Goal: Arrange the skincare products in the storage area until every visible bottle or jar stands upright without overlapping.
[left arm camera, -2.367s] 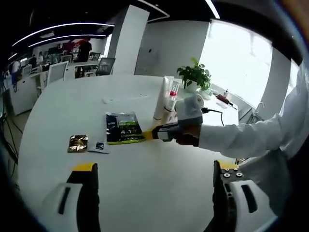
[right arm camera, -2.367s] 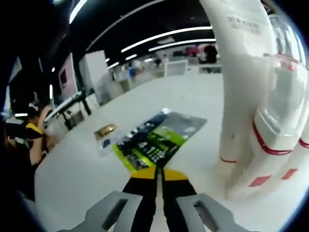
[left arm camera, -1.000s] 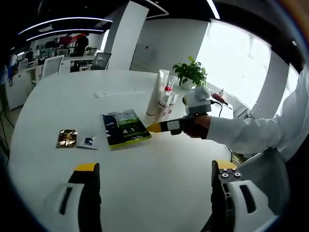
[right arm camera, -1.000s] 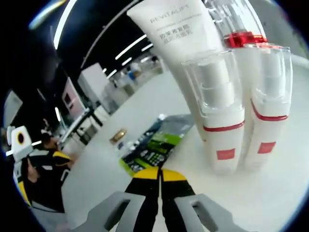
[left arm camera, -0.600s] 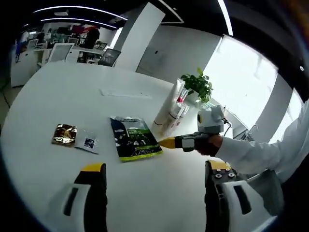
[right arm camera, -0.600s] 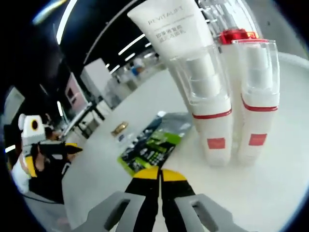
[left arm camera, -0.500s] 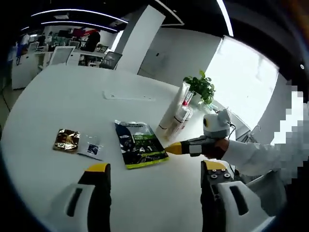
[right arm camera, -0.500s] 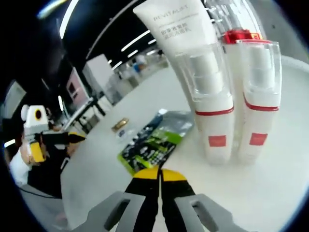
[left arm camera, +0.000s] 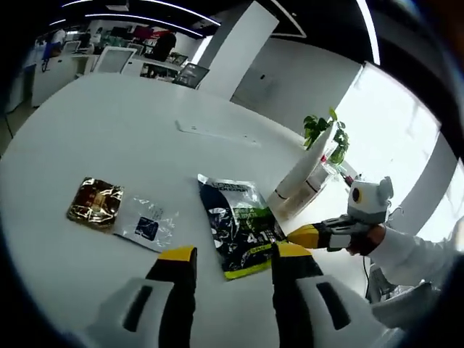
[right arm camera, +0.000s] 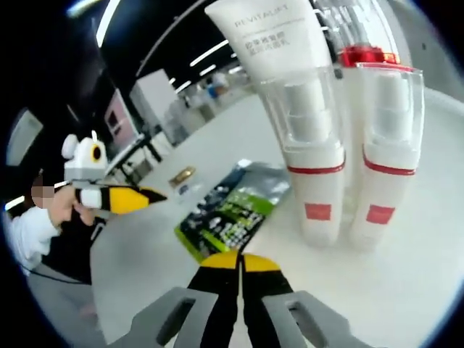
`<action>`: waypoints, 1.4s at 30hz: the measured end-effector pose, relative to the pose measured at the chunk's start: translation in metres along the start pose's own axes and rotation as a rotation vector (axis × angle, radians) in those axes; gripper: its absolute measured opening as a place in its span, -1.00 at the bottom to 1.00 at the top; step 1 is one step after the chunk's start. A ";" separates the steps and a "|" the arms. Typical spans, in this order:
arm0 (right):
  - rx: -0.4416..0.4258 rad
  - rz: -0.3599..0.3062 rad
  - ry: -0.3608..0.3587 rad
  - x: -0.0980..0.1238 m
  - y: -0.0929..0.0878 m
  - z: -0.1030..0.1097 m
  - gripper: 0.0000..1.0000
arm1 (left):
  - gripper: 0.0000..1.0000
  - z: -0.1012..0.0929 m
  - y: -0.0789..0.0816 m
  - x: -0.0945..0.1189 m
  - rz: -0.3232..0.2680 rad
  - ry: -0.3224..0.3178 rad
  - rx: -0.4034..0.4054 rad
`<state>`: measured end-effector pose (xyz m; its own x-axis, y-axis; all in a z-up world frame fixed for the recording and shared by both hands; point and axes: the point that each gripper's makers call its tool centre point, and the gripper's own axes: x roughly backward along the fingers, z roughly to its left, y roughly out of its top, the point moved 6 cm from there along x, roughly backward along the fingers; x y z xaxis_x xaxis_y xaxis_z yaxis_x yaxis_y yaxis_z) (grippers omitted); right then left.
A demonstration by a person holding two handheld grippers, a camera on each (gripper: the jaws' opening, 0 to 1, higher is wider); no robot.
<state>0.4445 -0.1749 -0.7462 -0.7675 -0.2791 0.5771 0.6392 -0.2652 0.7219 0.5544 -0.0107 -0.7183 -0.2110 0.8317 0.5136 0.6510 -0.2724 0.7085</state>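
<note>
At six o'clock in the left gripper view, my left gripper [left arm camera: 230, 255] stands with its yellow-tipped jaws a little apart and nothing between them. Just past its tips lies one dark flat sachet with green print [left arm camera: 237, 223]. At nine o'clock lie one small clear sachet [left arm camera: 147, 224] and one gold foil packet [left arm camera: 96, 202], side by side.

My right gripper [right arm camera: 238, 262] has its jaws pressed together, empty, near the sachet's edge.

Beyond it at two o'clock stand two white pump bottles with red bands [right arm camera: 313, 161], one tall white tube [right arm camera: 270, 38] and, I think, a red-collared bottle behind; all upright.

I judge the bottles settled; next the left should close on the sachet, needing a low, flat approach.
</note>
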 end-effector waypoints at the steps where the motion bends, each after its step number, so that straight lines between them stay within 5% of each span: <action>1: 0.003 0.000 0.001 0.000 0.000 0.000 -1.00 | -0.36 0.001 -0.001 -0.002 0.003 0.013 0.007; 6: 0.008 0.002 0.002 0.003 0.001 -0.002 -1.00 | -0.68 0.006 -0.008 -0.014 0.020 0.048 0.021; 16: 0.018 0.011 -0.013 0.003 0.001 -0.008 -1.00 | -0.69 0.007 -0.020 -0.023 0.059 0.074 0.009; 42: 0.032 -0.018 -0.083 -0.001 0.005 -0.017 -1.00 | -0.61 -0.008 -0.015 -0.043 0.048 0.031 0.014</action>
<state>0.4487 -0.1919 -0.7498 -0.7810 -0.1972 0.5926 0.6245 -0.2399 0.7432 0.5477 -0.0461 -0.7476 -0.2014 0.8023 0.5620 0.6709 -0.3050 0.6759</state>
